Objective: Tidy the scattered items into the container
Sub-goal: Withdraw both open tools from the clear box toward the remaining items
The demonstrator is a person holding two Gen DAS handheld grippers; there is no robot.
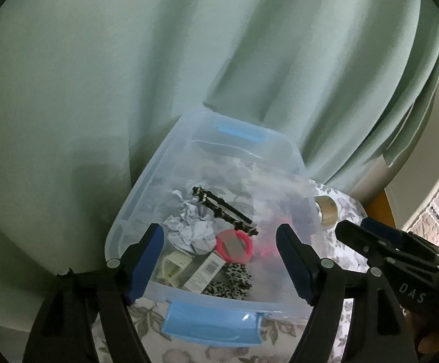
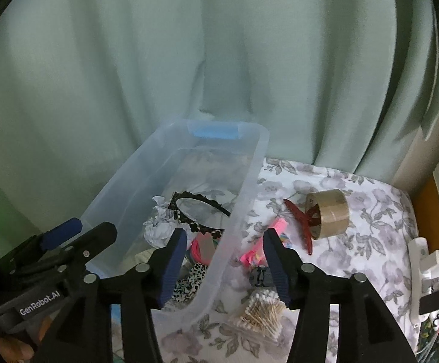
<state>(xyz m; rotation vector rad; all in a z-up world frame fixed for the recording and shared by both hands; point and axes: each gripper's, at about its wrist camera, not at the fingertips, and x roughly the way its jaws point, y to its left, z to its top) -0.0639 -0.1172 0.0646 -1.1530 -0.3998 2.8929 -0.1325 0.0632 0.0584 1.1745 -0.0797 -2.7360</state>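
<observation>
Left wrist view: my left gripper (image 1: 219,260) hangs over the near end of the clear plastic container (image 1: 134,193), fingers spread wide with nothing between them. The container sits on the floral tablecloth (image 1: 147,317), its blue latch (image 1: 210,323) at 6 o'clock and a second blue latch (image 1: 239,131) at 12 o'clock against the pale green curtain (image 1: 128,60). Inside I see a crumpled white paper (image 1: 189,230) at centre, a black beaded headband (image 1: 222,211) lying diagonally from it toward 3 o'clock, a pink ring (image 1: 234,246) just beside the paper, a barcode tag (image 1: 204,272) and a leopard-print scrunchie (image 1: 234,281) toward 6 o'clock. Outside the wall, at 3 o'clock, stands a roll of brown tape (image 1: 326,211); my right gripper (image 1: 352,227) enters from the right edge. Right wrist view: my right gripper (image 2: 225,260) straddles the container's right wall (image 2: 237,211), fingers also spread wide, gripping nothing. On the cloth to the right of the wall lie a pink item (image 2: 261,242) between my fingertips, a pack of cotton swabs (image 2: 258,311) at 6 o'clock, a small dark grey object (image 2: 258,275) just above it, and a red hair clip (image 2: 298,224) touching the tape roll (image 2: 328,211) at 2 o'clock. My left gripper (image 2: 77,233) shows at 8 o'clock. A white power strip (image 2: 419,272) sits at the table's right edge.
</observation>
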